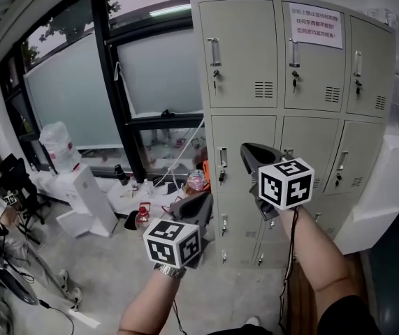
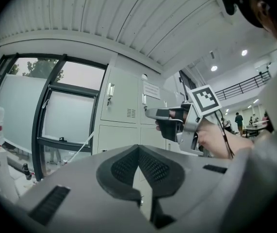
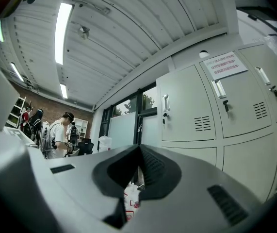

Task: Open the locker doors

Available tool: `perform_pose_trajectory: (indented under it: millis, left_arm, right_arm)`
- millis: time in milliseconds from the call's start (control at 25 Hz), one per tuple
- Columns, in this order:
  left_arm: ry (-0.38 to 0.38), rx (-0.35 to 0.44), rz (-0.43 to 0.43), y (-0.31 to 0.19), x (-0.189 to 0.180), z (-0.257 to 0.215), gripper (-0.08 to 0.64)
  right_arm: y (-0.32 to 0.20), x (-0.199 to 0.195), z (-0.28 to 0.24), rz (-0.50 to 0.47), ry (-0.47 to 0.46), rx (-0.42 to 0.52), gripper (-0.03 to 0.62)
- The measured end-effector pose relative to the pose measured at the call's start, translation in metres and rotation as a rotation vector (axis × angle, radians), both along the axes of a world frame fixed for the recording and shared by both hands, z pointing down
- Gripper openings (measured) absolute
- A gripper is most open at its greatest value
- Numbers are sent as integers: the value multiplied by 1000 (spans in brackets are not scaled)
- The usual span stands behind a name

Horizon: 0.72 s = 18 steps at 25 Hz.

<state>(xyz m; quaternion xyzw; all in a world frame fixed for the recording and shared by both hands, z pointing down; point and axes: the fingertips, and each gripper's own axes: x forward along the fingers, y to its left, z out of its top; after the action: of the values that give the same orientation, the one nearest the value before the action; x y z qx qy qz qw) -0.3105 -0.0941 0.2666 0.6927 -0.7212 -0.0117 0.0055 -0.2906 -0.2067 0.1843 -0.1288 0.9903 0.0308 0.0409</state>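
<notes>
Three columns of flat beige sheet-metal locker doors (image 1: 244, 54) stand shut straight ahead of me, each with a slim chrome handle, a key and a louvred vent. A white paper notice (image 1: 316, 25) is stuck on the top middle one. My left gripper (image 1: 202, 204) and right gripper (image 1: 247, 149) hang short of them, both pairs of dark, textured, wedge-shaped jaws pressed together on nothing. To the left sits frosted glass in a black window frame (image 1: 108, 82).
</notes>
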Motion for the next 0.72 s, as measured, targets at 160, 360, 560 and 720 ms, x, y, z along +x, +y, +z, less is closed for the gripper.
perform_pose_trajectory:
  millis: [160, 360, 560, 720]
  left_arm:
    - [-5, 8, 7, -13, -12, -7, -2]
    - [-18, 17, 13, -40, -35, -13, -2]
    - [-8, 34, 22, -78, -66, -20, -2]
    - [-13, 51, 36, -112, -90, -31, -2]
  right_arm:
    - [-16, -20, -14, -2, -11, -14, 0]
    - [-44, -53, -33, -6, -22, -2, 0]
    - [-77, -89, -51, -18, -26, 17, 23]
    - [-106, -119, -72, -17, -41, 50, 57]
